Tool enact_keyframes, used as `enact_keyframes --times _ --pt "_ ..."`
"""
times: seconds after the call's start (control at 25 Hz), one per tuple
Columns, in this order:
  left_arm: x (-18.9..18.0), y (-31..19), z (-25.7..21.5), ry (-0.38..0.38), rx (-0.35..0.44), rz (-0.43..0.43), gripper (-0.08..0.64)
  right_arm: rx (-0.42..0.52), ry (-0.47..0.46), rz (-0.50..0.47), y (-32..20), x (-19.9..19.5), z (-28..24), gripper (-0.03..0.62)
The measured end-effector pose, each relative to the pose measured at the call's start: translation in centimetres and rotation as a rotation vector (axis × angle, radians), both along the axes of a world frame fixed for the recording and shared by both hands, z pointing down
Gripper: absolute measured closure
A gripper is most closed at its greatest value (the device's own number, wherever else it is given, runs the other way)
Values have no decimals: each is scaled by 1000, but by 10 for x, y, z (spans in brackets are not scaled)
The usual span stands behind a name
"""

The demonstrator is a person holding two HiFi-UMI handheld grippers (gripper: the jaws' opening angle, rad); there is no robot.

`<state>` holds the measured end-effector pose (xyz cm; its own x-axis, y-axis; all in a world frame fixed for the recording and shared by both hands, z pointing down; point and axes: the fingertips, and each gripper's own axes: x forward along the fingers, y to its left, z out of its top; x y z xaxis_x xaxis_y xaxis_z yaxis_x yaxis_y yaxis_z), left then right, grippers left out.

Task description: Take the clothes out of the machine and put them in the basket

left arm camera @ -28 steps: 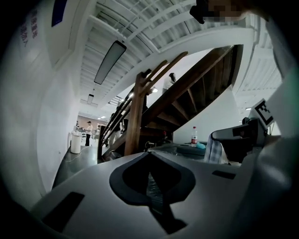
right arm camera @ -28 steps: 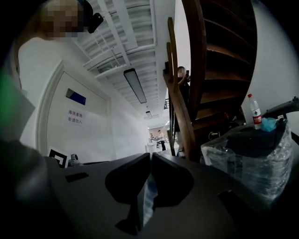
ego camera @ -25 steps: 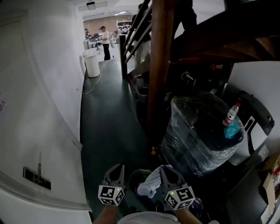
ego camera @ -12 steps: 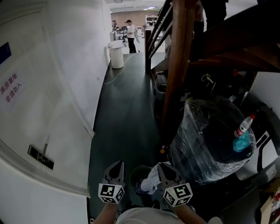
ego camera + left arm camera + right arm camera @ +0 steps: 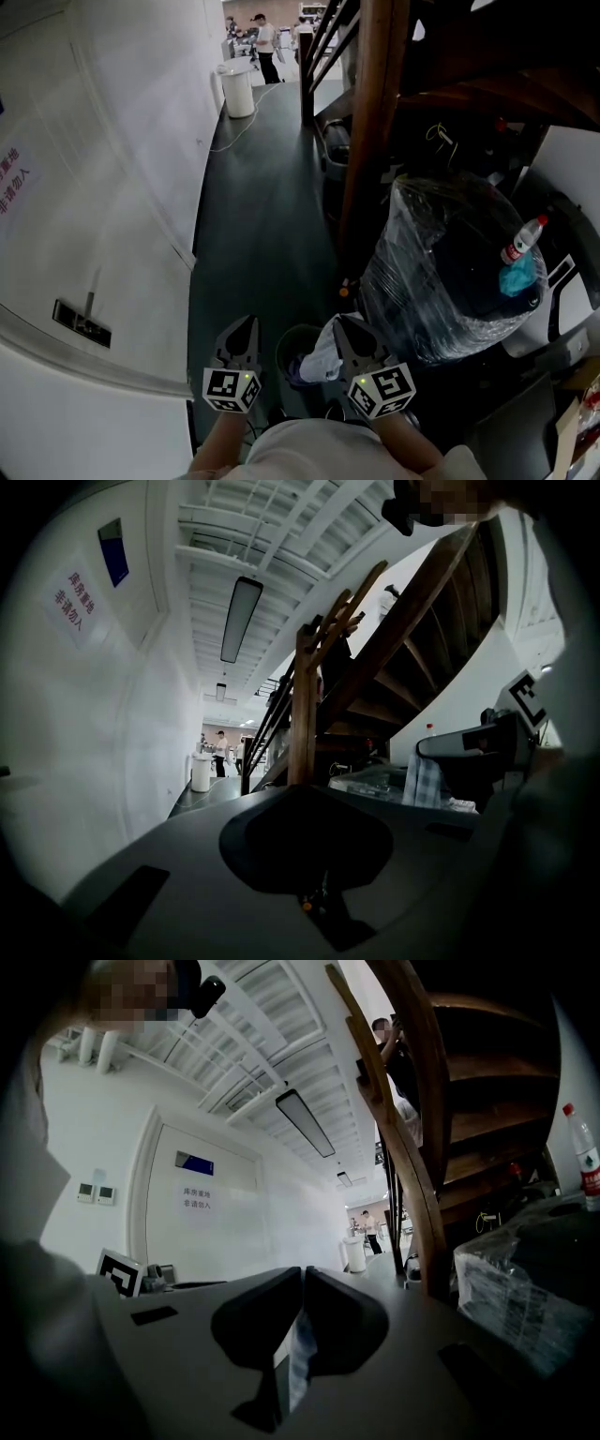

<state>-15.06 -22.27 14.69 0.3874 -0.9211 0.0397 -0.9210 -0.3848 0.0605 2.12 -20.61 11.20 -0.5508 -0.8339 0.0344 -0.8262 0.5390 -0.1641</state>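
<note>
My right gripper (image 5: 343, 325) is shut on a pale checked cloth (image 5: 322, 361), which hangs from its jaws to the left. In the right gripper view a strip of that cloth (image 5: 296, 1365) shows pinched between the closed jaws (image 5: 302, 1274). The cloth dangles over the rim of a dark round basket (image 5: 292, 344) on the floor between my two grippers. My left gripper (image 5: 246, 324) is level beside the basket, its jaws together with nothing in them (image 5: 306, 795). The left gripper view shows the cloth (image 5: 423, 781) hanging at the right.
A thick wooden stair post (image 5: 369, 141) rises just beyond the basket. To its right is a plastic-wrapped dark bundle (image 5: 450, 272) with a bottle (image 5: 521, 241) on top. A white wall (image 5: 112, 187) runs along the left. Far down the dark corridor are a white bin (image 5: 236, 89) and a person (image 5: 265, 36).
The whole view swung as I turned, and the corridor and wrapped bundle shifted in the frame. Both grippers stayed low in front of me, the cloth still in the right one.
</note>
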Motion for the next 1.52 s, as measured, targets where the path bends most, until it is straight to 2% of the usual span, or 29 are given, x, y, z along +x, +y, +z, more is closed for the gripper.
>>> enact_keyframes --times 0.2,0.44,0.76,1.08,1.2,1.32,1.52 --pt "-1 -16 -14 -20 15 44 543 57 10 1 -8 -2 -29 566" --pt "-4 -36 -47 -30 79 75 543 121 14 18 -32 0 -70 566" --pt "-14 -56 -74 -40 121 75 543 191 -12 -15 -60 -20 -122 566" --pt "-38 -64 -95 -39 153 31 543 276 -47 -59 -75 -44 -179 566" --pt "-44 -69 -91 -43 144 23 543 263 -35 -57 -81 -50 -171 566" --pt "-48 -72 -76 -49 116 23 543 203 -36 -47 -88 -54 -143 566" --pt "-50 -77 -42 -43 55 30 543 100 27 -58 -96 -67 -81 566"
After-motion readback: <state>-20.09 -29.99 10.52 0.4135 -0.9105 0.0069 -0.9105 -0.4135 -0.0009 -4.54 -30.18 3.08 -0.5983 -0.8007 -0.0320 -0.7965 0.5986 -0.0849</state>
